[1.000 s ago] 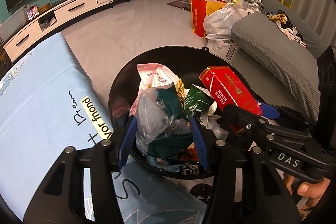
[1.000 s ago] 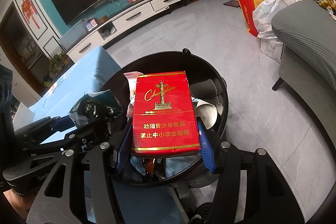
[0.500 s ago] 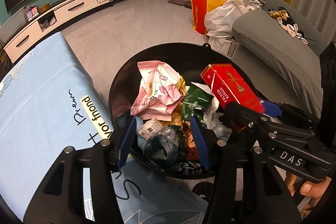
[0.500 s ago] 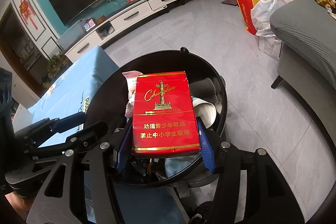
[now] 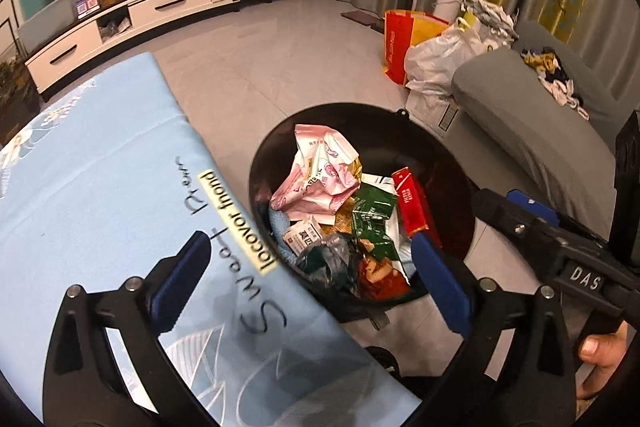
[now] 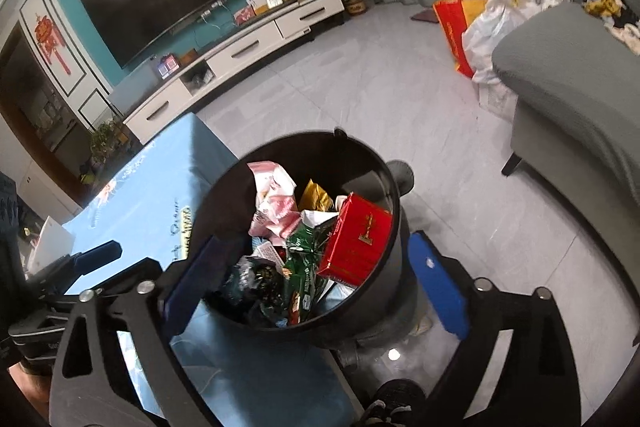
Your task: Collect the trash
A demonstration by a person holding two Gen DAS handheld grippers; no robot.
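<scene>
In the left wrist view the left tongs (image 5: pixel 310 275) stand spread wide with nothing between them, above the near rim of a black trash bin (image 5: pixel 448 155) that sits on the floor against the edge of a table (image 5: pixel 100 163) covered in a light blue cloth. Inside the bin lie a crumpled pink wrapper (image 5: pixel 320 167), a green packet (image 5: pixel 374 223), a red cigarette box (image 5: pixel 412 201) leaning on its edge at the right, and a dark crumpled bag (image 5: pixel 328 259) at the near side. The right tongs (image 5: pixel 516 205) reach in from the right. In the right wrist view the right tongs (image 6: pixel 316 283) are also spread wide and empty, one blue pad on either side of the bin (image 6: pixel 394 183). The red cigarette box (image 6: pixel 356 241) rests tilted on the heap against the bin's right wall, beside the green packet (image 6: pixel 308 251) and the pink wrapper (image 6: pixel 276 209). The left tongs (image 6: pixel 92 257) show at the left over the table (image 6: pixel 160 171).
</scene>
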